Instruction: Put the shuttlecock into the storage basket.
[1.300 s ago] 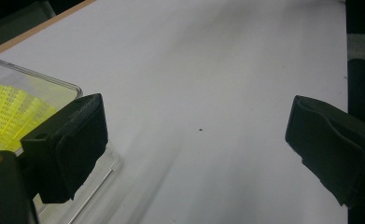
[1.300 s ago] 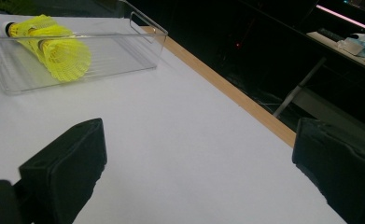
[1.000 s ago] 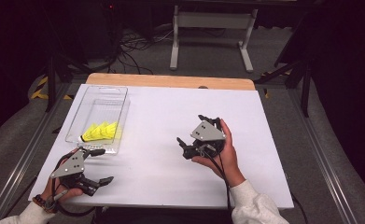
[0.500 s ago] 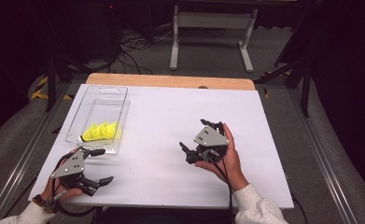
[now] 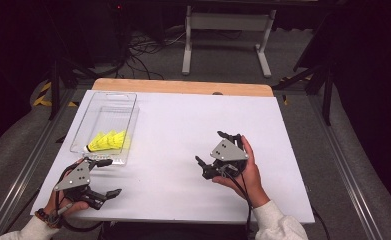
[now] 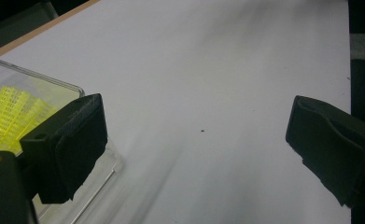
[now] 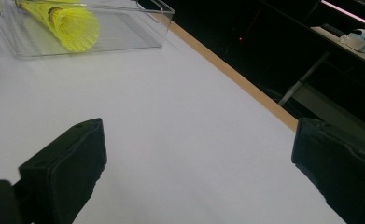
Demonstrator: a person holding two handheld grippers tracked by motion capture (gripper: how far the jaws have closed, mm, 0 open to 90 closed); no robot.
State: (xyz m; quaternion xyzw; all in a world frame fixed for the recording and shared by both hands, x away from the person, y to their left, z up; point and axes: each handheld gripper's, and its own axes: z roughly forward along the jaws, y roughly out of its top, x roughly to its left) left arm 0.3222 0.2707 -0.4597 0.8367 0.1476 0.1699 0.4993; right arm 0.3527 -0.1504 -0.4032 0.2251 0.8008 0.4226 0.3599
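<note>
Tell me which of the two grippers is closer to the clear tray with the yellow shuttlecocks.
The left gripper: its upper jaw nearly reaches the clear tray's near end, where the yellow shuttlecocks lie. The right gripper is out at mid-table.

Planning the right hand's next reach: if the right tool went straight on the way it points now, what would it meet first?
Probably nothing: the right tool faces bare white table, open. The clear tray with yellow shuttlecocks sits off to one side; depth is unclear.

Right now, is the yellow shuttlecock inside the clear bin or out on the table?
Inside. The yellow shuttlecock lies on its side within the walls of the clear bin, at its near end; neither gripper holds it.
</note>
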